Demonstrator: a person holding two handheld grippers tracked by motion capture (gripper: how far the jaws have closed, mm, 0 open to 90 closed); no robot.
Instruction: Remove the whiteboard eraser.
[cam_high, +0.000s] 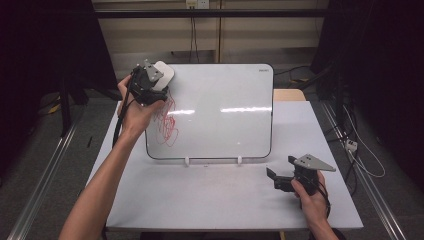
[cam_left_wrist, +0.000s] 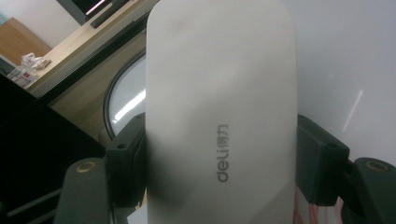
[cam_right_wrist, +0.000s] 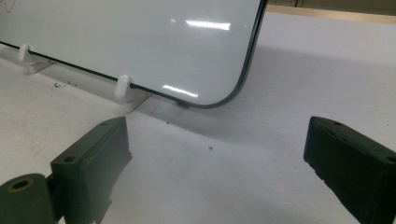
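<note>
A whiteboard leans on small white stand pegs on the table, with red scribbles at its left side. My left gripper is at the board's upper left corner, shut on a white eraser. In the left gripper view the eraser, marked "deli", fills the space between the two black pads, which press on its sides. My right gripper rests low on the table, right of the board's lower right corner, its jaws wide open with nothing between them.
The white table carries the board. A wooden block sits behind the board's right edge. Cables trail off the table's right side. Dark curtains flank the area. The board's lower right corner lies just ahead of the right gripper.
</note>
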